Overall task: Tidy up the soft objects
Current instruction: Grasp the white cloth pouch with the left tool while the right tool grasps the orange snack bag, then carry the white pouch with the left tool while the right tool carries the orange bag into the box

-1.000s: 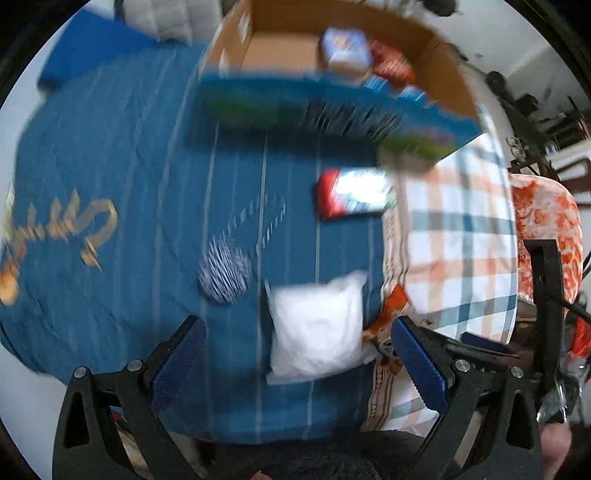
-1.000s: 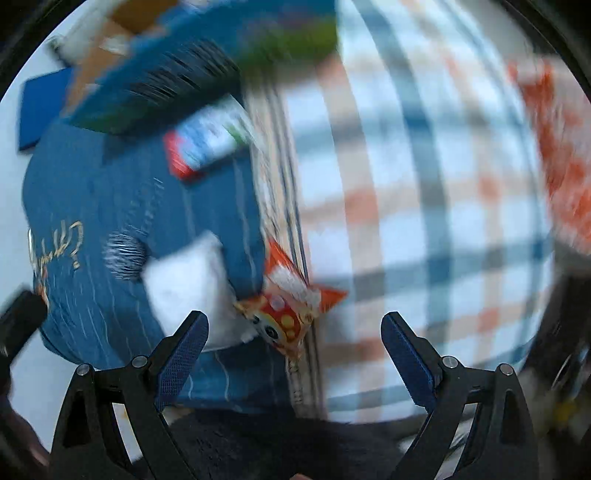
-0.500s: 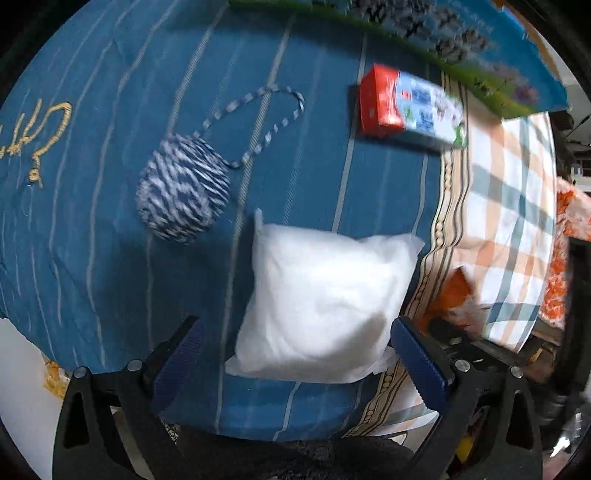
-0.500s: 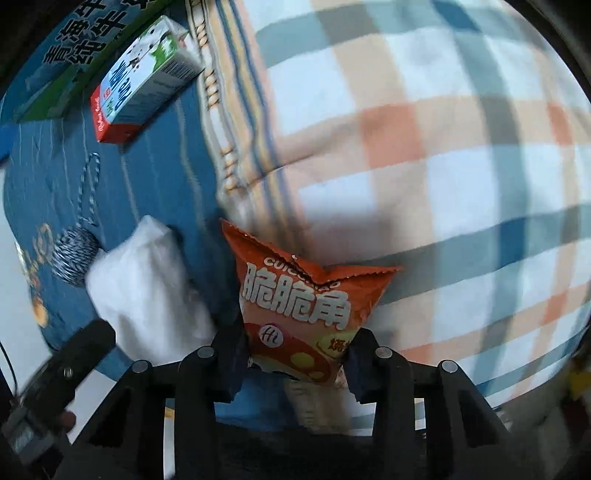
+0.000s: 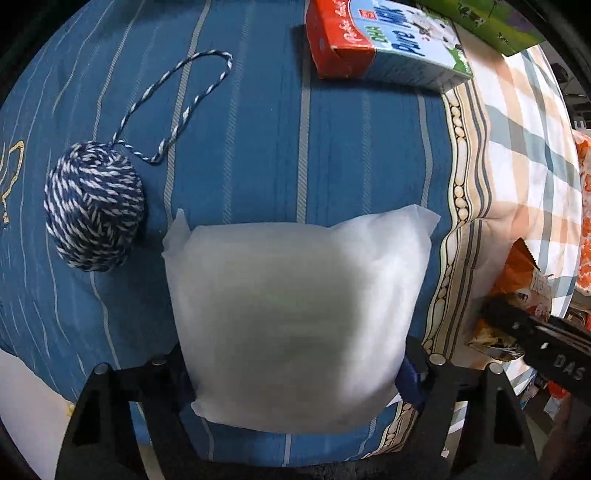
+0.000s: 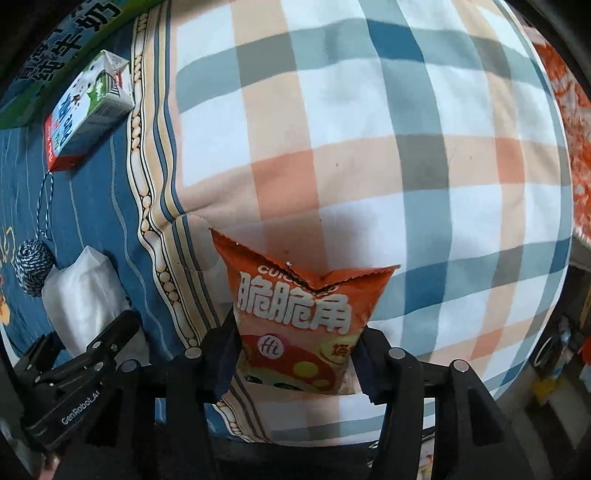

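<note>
Left gripper: points steeply down at the bed, jaws closing, with the white pillow pack between them. Both blue pads sit against the pack's lower sides, so contact looks made on left and right. The pack lies flat on the blue striped cloth and fills the middle of the left wrist view.

From the pack, at about 10 o'clock: a ball of blue-and-white yarn, just beside the pack's upper left corner, apart from it by a narrow gap. A loose loop of its strand runs up toward 12 o'clock. At about 1 o'clock, well apart from the pack: a milk carton lying on its side, red end facing left. Beyond it, at the top right edge, part of a green printed box.

Right gripper: also aimed steeply down, jaws opening a little, yet the pads are pressed on both lower sides of the orange snack bag, which stands between them with its crimped top toward 12 o'clock. The bag rests on the checked blanket, near that blanket's patterned border. In this view the left gripper's black body shows at 8 o'clock, against the pillow pack.

At 3 o'clock of the checked blanket: an orange-and-white patterned cloth.
</note>
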`<state>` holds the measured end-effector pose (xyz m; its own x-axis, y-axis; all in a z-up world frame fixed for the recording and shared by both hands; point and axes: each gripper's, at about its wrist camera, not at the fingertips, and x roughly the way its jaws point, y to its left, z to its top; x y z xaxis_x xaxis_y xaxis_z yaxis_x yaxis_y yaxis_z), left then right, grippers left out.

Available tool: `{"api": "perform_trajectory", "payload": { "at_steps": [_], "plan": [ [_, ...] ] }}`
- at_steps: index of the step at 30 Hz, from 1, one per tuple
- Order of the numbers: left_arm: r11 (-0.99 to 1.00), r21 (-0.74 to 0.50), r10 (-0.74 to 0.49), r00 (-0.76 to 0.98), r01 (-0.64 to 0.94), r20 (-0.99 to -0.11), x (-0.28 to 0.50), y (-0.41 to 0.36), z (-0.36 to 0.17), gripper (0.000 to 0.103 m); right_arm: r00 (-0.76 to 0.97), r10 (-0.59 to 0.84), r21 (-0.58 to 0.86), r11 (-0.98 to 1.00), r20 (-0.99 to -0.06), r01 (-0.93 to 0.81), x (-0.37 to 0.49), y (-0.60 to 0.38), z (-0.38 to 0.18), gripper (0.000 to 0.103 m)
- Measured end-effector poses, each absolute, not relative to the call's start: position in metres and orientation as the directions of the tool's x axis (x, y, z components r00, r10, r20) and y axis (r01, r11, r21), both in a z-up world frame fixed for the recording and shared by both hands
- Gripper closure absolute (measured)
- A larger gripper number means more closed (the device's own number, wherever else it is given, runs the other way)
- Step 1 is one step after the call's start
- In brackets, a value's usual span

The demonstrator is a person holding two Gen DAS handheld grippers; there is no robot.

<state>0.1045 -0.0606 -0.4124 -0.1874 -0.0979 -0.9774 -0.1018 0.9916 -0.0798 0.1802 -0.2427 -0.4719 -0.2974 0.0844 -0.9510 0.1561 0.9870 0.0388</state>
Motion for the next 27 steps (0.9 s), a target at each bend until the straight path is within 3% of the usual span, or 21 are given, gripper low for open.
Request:
{"api": "perform_trajectory", "payload": {
  "at_steps": [9, 27],
  "plan": [
    [0.994, -0.077, -0.083, -0.088, -0.073, -0.993, 0.116, -0.056, -0.372, 0.029, -0.267, 0.06, 0.029, 0.993, -0.962, 0.116, 0.172, -0.228, -0.461, 0.061],
    [0.997, -0.081, -0.079, 0.323, 0.007, -0.943, 0.156, -0.048, -0.198, 0.029, 0.045, 0.101, 0.099, 0.994, -0.994, -0.041, 0.194, -0.202, -0.279, 0.062]
  ]
}}
